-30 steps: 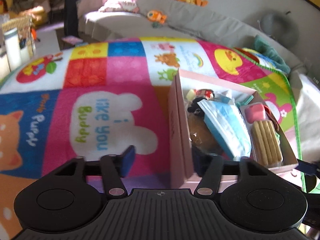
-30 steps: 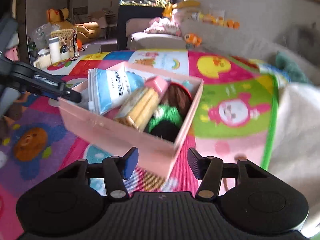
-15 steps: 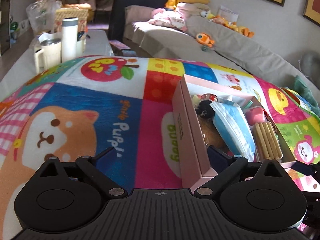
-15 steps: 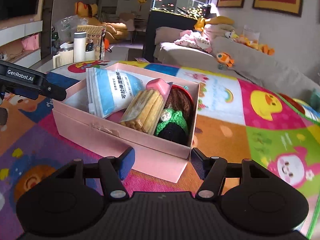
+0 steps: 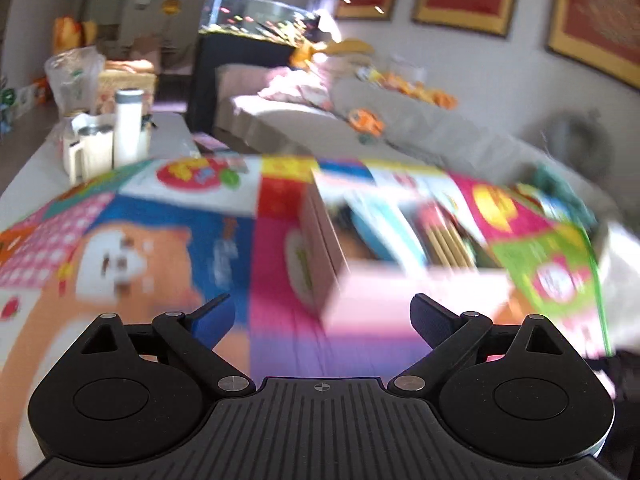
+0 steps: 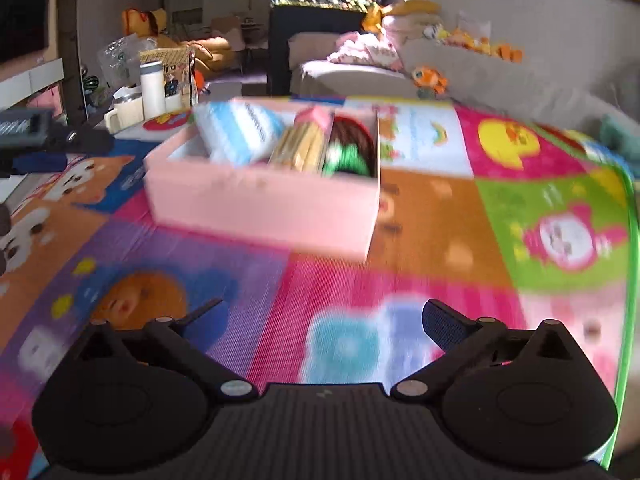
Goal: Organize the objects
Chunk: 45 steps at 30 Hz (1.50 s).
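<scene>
An open pink box [image 6: 260, 204] rests on the colourful play mat [image 6: 440, 208]. It holds a blue-white packet [image 6: 240, 128], a pack of biscuit sticks [image 6: 300, 148] and a green and brown knitted toy [image 6: 348, 156]. My right gripper [image 6: 322, 308] hangs short of the box's long side, its jaws opening wide with only mat between them. In the blurred left wrist view the box [image 5: 400, 292] lies ahead and to the right. My left gripper [image 5: 318, 306] stands wide, jaws closing slightly, with nothing gripped. It also shows as a dark shape [image 6: 40, 136] left of the box.
A grey sofa [image 6: 500, 80] with plush toys runs behind the mat. A white flask [image 5: 128, 128] and mugs [image 5: 86, 152] stand on a low table at the back left. A dark cabinet with a fish tank [image 5: 256, 32] is further back. The mat's green edge [image 6: 628, 264] runs along the right.
Both grippers have let go of the pink box and drawn back from it, and their jaws have spread wide. The box, tilted a second ago, now sits flat on the mat.
</scene>
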Each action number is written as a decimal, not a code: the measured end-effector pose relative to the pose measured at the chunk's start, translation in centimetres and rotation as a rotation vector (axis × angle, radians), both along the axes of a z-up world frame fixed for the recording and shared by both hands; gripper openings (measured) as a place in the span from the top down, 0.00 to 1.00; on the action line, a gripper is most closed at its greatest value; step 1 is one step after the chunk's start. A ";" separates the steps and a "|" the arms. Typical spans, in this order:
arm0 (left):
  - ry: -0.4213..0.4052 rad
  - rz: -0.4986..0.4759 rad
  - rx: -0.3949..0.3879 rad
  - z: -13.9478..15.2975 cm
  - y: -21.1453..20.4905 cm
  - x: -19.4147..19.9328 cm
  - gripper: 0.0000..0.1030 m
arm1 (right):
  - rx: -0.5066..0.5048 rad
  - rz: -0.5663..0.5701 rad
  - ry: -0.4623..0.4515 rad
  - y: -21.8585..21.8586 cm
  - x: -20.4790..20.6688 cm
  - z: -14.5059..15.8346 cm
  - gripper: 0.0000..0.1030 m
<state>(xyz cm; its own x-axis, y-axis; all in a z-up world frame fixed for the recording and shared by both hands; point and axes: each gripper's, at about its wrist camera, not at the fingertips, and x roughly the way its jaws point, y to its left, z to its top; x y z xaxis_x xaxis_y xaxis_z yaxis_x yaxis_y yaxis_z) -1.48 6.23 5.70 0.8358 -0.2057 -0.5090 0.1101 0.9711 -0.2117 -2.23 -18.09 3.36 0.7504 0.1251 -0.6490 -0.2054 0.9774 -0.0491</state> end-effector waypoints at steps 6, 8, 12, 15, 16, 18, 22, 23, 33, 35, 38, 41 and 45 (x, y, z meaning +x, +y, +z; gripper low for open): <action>0.109 0.026 0.145 -4.2 -3.2 -5.1 0.05 | 0.019 -0.078 0.052 -0.3 -4.6 -1.8 0.00; 0.126 0.067 0.185 -5.1 -4.0 -4.9 0.05 | -0.003 -0.094 0.050 -0.2 -4.8 -2.4 0.00; 0.119 0.091 0.233 -5.5 -5.3 -3.4 0.04 | 0.030 -0.110 0.083 -0.4 -3.2 -2.4 0.00; 0.121 0.096 0.237 -5.5 -5.7 -2.3 0.04 | 0.053 -0.100 0.024 -0.3 -1.8 -2.9 0.00; 0.123 0.096 0.232 -5.5 -5.6 -2.1 0.03 | 0.042 -0.103 -0.002 -0.1 -1.5 -3.1 0.00; 0.122 0.096 0.233 -5.7 -5.7 -2.1 0.03 | 0.050 -0.106 -0.002 -0.2 -1.1 -3.1 0.00; 0.122 0.100 0.237 -5.7 -5.9 -2.4 0.03 | 0.044 -0.101 -0.005 0.0 -1.0 -3.1 0.00; 0.123 0.102 0.237 -5.7 -6.0 -2.3 0.03 | 0.052 -0.102 -0.003 -0.1 -1.0 -3.2 0.00; 0.127 0.117 0.241 -5.6 -6.3 -1.8 0.02 | 0.056 -0.103 -0.003 -0.3 -1.0 -3.2 0.00; 0.126 0.112 0.244 -5.6 -6.4 -1.8 0.02 | 0.056 -0.103 -0.003 -0.3 -1.0 -3.1 0.00; 0.127 0.111 0.237 -5.6 -6.3 -1.8 0.02 | 0.057 -0.103 -0.003 -0.4 -0.9 -3.2 0.00; 0.127 0.111 0.237 -5.6 -6.3 -1.7 0.02 | 0.056 -0.104 -0.003 -0.3 -0.9 -3.2 0.00; 0.127 0.111 0.239 -5.6 -6.3 -1.7 0.02 | 0.058 -0.104 -0.004 -0.3 -1.0 -3.2 0.00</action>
<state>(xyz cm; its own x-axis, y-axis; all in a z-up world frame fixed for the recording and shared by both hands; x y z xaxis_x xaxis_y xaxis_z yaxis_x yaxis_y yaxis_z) -3.21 -0.07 0.10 0.7731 0.0219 -0.6339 -0.0124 0.9997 0.0194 -3.22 -18.37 0.20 0.7636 0.0832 -0.6403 -0.1024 0.9947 0.0072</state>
